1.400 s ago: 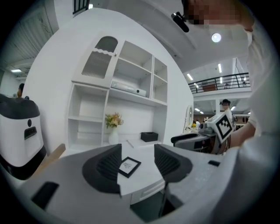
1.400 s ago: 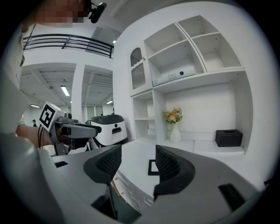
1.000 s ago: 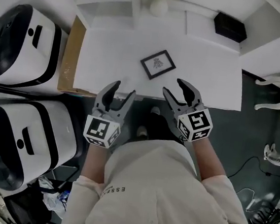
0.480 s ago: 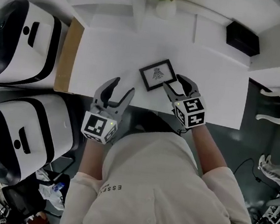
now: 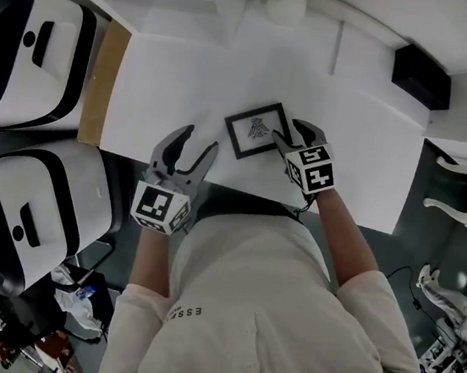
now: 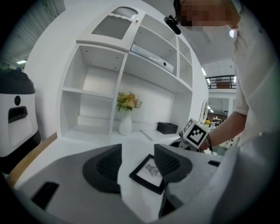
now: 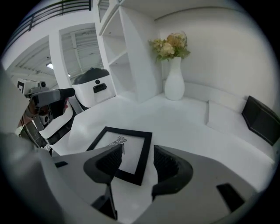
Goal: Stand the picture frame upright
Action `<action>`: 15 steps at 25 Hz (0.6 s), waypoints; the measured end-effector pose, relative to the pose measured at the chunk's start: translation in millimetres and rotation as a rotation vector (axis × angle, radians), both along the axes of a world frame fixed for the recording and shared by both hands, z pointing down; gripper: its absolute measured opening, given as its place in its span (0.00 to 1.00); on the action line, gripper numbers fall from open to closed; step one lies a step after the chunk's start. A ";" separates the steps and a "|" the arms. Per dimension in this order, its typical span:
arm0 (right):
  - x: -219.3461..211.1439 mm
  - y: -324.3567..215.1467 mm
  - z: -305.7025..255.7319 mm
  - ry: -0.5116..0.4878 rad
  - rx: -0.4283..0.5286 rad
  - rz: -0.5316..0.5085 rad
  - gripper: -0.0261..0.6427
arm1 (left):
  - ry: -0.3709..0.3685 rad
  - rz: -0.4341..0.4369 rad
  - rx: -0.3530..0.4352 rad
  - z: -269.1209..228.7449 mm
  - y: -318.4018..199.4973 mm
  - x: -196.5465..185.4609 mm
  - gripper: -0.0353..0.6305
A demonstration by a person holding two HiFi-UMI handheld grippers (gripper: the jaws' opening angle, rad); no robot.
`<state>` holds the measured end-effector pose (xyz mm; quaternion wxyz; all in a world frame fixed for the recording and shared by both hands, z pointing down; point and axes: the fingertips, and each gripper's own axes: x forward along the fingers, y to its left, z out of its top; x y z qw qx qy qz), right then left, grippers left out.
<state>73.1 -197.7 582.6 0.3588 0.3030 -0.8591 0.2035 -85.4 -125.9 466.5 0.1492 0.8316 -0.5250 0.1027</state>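
We are at the grasp; right gripper (image 5: 293, 136) straddles an edge of the flat frame (image 5: 256, 130), fingers spread; left gripper (image 5: 195, 142) spread, empty; next, we judge, pinch and tilt.

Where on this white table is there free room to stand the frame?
Free: the wide patch between the picture frame and the wooden board, and the strip between the picture frame and the vase. Crowded: the near edge, where the left tool and the right tool are.
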 end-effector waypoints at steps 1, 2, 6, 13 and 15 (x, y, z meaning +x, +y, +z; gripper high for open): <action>0.6 -3.2 5.0 0.006 -0.014 -0.001 0.40 | -0.001 -0.004 -0.004 2.3 -1.8 0.5 0.39; 1.2 -6.2 9.5 0.010 -0.028 0.000 0.40 | -0.001 -0.007 -0.006 4.3 -3.2 1.3 0.39; 2.2 -14.1 26.5 0.033 -0.088 -0.003 0.35 | -0.001 -0.017 -0.012 9.4 -7.7 4.6 0.40; 0.5 -8.0 31.6 0.019 -0.146 -0.001 0.21 | -0.011 -0.018 -0.016 7.2 -6.1 8.9 0.39; 2.2 -8.2 31.7 0.019 -0.154 0.018 0.19 | -0.014 -0.017 -0.013 4.8 -5.3 9.8 0.39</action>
